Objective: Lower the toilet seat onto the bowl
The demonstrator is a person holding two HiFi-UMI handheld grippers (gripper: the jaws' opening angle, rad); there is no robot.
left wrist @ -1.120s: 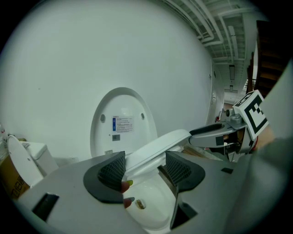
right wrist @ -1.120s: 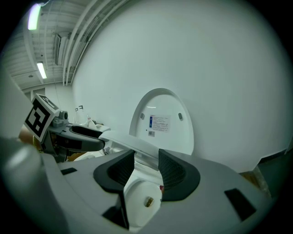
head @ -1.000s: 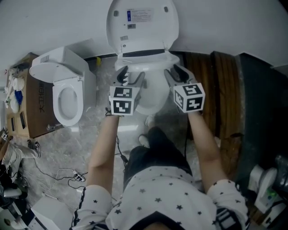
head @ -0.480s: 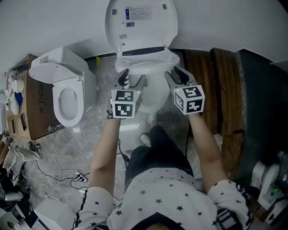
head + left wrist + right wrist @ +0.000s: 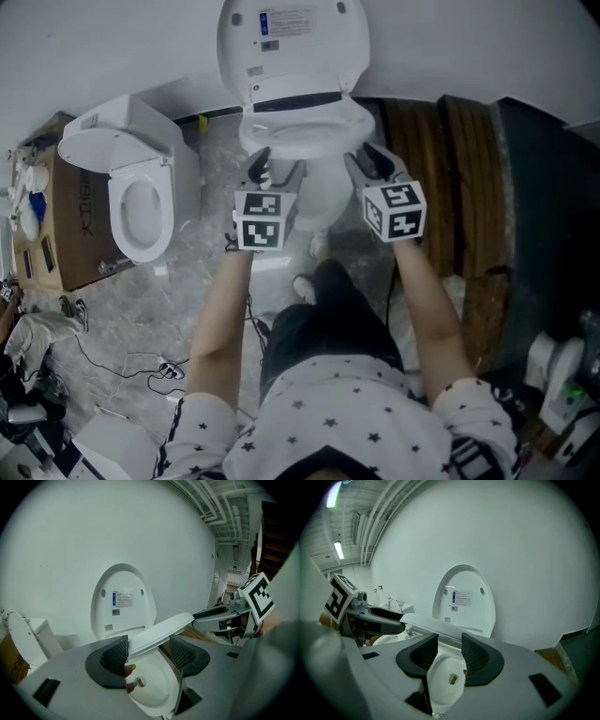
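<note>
The white plastic toilet seat [image 5: 164, 629] hangs tilted, partway down, just ahead of the left claw [image 5: 149, 646] and right claw [image 5: 449, 644]. Both have their jaws apart, clamping nothing. It seems yet to settle flat on the white ceramic bowl [image 5: 157, 698].

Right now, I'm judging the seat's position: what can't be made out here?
Lid label print: too small, all views.
Seat rim sides: covered by left tool and right tool, head view.
Small item in bowl: blurred, both gripper views.
</note>
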